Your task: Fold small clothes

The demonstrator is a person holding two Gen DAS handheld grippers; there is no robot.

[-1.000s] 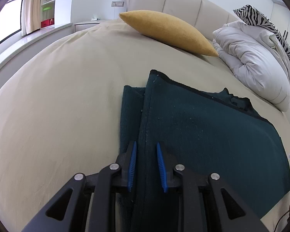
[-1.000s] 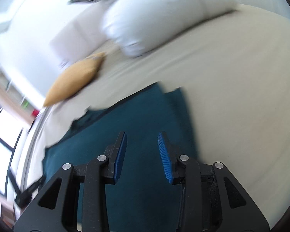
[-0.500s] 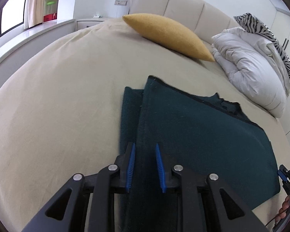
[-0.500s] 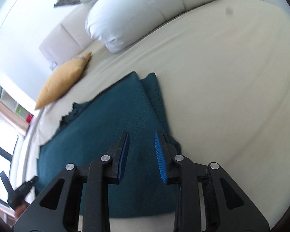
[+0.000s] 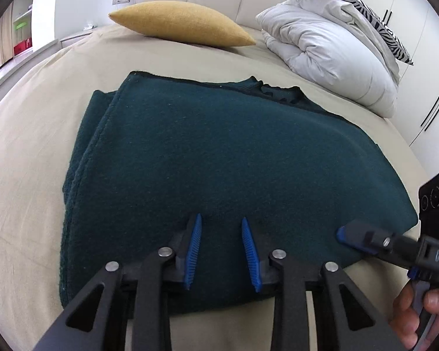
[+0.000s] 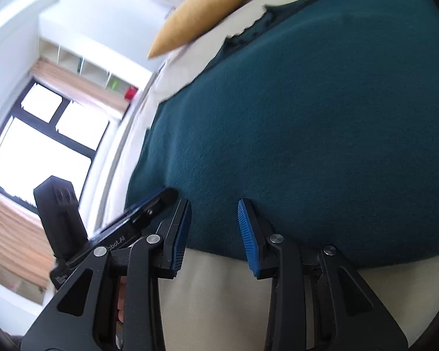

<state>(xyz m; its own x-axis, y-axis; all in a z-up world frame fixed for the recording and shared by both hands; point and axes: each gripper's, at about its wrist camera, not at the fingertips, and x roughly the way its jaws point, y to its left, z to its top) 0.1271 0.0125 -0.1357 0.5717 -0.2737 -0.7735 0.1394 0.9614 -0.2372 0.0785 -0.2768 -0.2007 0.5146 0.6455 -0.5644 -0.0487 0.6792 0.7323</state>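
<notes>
Since the earlier frame, your left claw has shifted from the garment's side edge to its near edge, jaws just widening, nothing clamped. Your right claw stands apart beside it. The teal garment lies part-folded on the bed; further folds remain.

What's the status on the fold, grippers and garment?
Left gripper open, jaws just opening, nothing between. Right gripper open at near hem. Teal garment folded flat on bed. Nothing in the way.
</notes>
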